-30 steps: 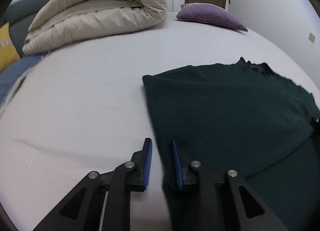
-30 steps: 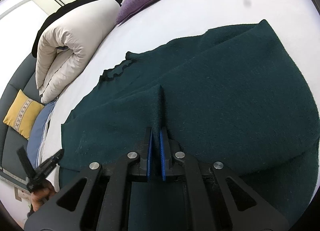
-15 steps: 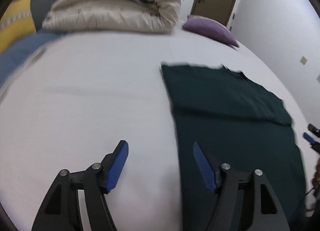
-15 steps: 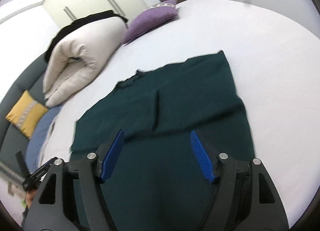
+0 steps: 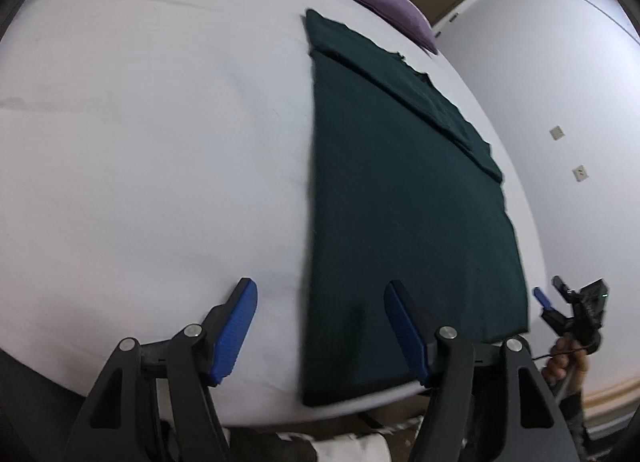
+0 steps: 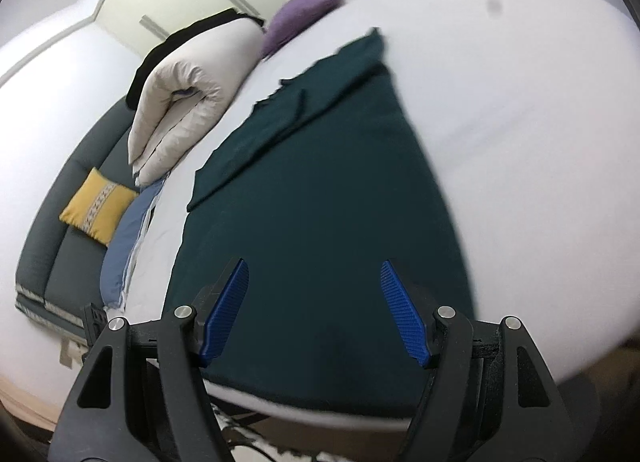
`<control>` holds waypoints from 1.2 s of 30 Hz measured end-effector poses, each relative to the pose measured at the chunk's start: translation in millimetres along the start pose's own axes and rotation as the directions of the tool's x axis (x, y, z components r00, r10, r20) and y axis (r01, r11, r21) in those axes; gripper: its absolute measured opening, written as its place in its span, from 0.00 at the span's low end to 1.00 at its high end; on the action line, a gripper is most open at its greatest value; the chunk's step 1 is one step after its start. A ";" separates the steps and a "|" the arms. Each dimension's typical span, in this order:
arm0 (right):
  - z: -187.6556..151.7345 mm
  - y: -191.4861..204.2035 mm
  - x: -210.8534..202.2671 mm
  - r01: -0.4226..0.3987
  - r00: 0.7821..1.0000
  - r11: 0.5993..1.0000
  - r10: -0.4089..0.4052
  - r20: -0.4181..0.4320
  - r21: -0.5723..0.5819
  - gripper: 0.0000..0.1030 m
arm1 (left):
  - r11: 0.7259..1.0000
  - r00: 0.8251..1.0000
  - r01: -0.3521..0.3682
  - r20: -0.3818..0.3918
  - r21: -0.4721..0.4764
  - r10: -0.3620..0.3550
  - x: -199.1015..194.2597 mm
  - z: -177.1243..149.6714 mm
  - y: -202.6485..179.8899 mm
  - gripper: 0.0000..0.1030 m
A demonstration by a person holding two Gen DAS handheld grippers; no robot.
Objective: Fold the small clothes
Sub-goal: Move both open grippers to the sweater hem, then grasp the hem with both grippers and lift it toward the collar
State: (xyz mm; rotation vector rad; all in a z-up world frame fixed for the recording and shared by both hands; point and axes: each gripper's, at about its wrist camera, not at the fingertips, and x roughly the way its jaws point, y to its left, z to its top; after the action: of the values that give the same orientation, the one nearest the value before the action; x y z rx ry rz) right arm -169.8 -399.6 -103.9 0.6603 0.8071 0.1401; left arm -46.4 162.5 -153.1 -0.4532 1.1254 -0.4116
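A dark green garment (image 5: 400, 202) (image 6: 320, 182) lies flat on the white bed (image 5: 140, 142) (image 6: 520, 102), a long rectangle with its sleeves folded in across the far end. My left gripper (image 5: 320, 286) hovers over the garment's near left edge, jaws wide and closing slightly, with nothing pressed between the pads. My right gripper (image 6: 313, 264) stands open above the garment's near hem and holds nothing. In the left wrist view the right gripper (image 5: 560, 302) shows beyond the garment's near right corner, in a person's hand.
A rolled beige duvet (image 6: 192, 94) and a purple pillow (image 6: 296, 18) lie at the far end of the bed. To the left stand a grey sofa (image 6: 60, 262) with a yellow cushion (image 6: 98, 206) and a blue cloth (image 6: 128, 238). The bed's near edge runs just under both grippers.
Both grippers have let go of the garment, opened wide and drawn back to its near hem. The garment now lies flat with its sleeves folded in.
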 end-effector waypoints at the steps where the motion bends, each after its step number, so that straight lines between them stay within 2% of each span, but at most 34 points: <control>1: -4.6 -5.8 -5.4 -0.003 1.000 1.000 0.003 0.004 0.013 0.64 | 1.000 1.000 0.022 -0.019 -0.005 -0.022 0.8 -0.7 0.0 0.62; 5: -16.9 -30.1 -30.9 -0.025 0.999 0.997 0.023 0.027 0.071 0.64 | 0.994 0.993 0.093 -0.071 -0.057 -0.097 7.4 -2.7 2.7 0.59; 8: -22.1 -45.5 -43.2 -0.020 1.000 0.995 0.018 0.022 0.094 0.64 | 0.979 0.983 0.150 -0.084 -0.141 -0.163 10.8 -1.4 10.5 0.57; 13: -31.0 -67.9 -57.5 -0.019 1.000 0.990 0.018 0.006 0.141 0.64 | 0.971 0.976 0.160 -0.119 -0.179 -0.183 10.5 -8.7 13.9 0.49; 17: -33.2 -79.5 -59.5 -0.028 0.999 0.984 0.031 -0.015 0.176 0.64 | 0.961 0.971 0.182 -0.116 -0.210 -0.209 7.4 -13.3 17.8 0.49; 21: -36.5 -85.1 -54.7 0.010 0.998 0.981 0.003 -0.067 0.191 0.64 | 0.968 0.974 0.163 -0.125 -0.188 -0.189 6.9 -15.3 15.1 0.39; 23: -36.1 -86.1 -49.8 0.015 0.996 0.979 0.003 -0.088 0.203 0.63 | 0.972 0.974 0.157 -0.137 -0.177 -0.182 7.4 -16.8 15.3 0.25; 26: -37.7 -88.3 -40.4 0.022 0.993 0.974 0.005 -0.120 0.224 0.60 | 0.974 0.976 0.140 -0.140 -0.177 -0.166 9.4 -19.7 17.0 0.13; 36: -34.0 -89.9 -20.4 0.025 0.977 0.965 0.032 -0.212 0.261 0.46 | 0.979 0.979 0.138 -0.130 -0.153 -0.159 5.4 -25.4 15.0 0.07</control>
State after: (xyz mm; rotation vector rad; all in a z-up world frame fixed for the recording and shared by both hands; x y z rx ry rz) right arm -219.5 -461.4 -162.0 0.9080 1.0443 0.1100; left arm -66.5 168.7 -174.4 -0.6454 1.2679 -0.5019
